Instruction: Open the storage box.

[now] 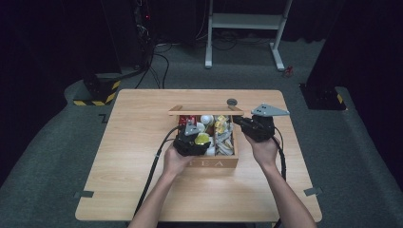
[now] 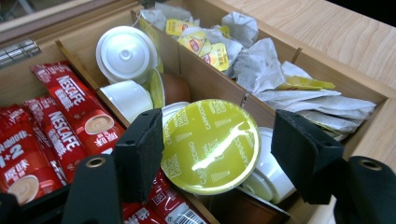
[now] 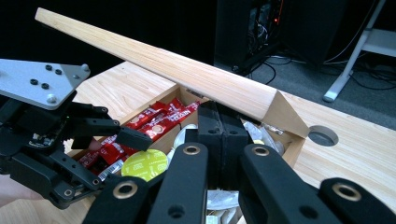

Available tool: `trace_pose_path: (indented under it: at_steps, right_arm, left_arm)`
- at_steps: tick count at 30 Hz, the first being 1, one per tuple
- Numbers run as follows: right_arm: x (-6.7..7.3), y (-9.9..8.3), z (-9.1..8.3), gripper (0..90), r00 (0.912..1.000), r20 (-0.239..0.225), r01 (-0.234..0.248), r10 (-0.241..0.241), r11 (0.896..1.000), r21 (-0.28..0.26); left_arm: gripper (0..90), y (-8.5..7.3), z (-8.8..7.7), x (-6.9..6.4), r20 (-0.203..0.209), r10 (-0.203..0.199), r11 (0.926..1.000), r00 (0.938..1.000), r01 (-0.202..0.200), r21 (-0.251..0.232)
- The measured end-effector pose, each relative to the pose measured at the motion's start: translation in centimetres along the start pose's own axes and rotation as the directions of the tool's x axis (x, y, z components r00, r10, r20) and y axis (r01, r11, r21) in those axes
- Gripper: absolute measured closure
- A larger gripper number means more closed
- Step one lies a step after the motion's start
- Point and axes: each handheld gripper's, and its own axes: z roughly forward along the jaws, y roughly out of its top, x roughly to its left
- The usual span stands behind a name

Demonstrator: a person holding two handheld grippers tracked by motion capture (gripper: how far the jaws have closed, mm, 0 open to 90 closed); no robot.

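A wooden tea box (image 1: 214, 163) stands on the table with its lid (image 1: 205, 111) raised. My left gripper (image 2: 219, 149) is over the box's middle compartment, shut on a yellow-green foil-topped coffee capsule (image 2: 210, 147). The capsule is tilted and lifted above the sachets and the divider. One pad (image 2: 140, 149) touches its rim and the other (image 2: 299, 154) sits against its white body. My right gripper (image 3: 219, 116) is shut with nothing between the jaws, its tips under the lid (image 3: 187, 74) at the box's right rear corner. From above, the left gripper (image 1: 195, 137) and right gripper (image 1: 236, 119) flank the box.
Red Nescafe sachets (image 2: 70, 112) fill the left compartment, white capsules (image 2: 125, 51) the middle, and tea bags (image 2: 261, 70) the right. A round cable hole (image 1: 232, 101) lies just behind the lid. Bare tabletop (image 1: 142, 180) surrounds the box. A white desk frame (image 1: 242, 21) stands beyond.
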Motion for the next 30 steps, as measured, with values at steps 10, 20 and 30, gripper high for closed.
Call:
trace_pose_path:
  at_steps: [10,20,30]
  right_arm:
    - [0.05,-0.01,0.02,89.9,1.0000,0.000,0.000,0.000,1.000,0.005]
    - [0.05,-0.05,0.01,89.9,1.0000,-0.001,0.000,0.000,1.000,0.007]
    - [0.09,-0.10,0.04,89.9,1.0000,-0.001,0.002,-0.002,1.000,0.008]
  left_arm:
    - [36.3,-0.02,0.30,-0.06,0.002,-0.029,0.9995,0.9996,0.029,0.014]
    - [40.2,-0.10,0.63,-0.54,-0.003,0.007,0.9992,1.0000,-0.006,0.040]
    - [51.9,-0.22,0.69,-0.59,0.007,0.020,0.9985,0.9998,-0.020,0.050]
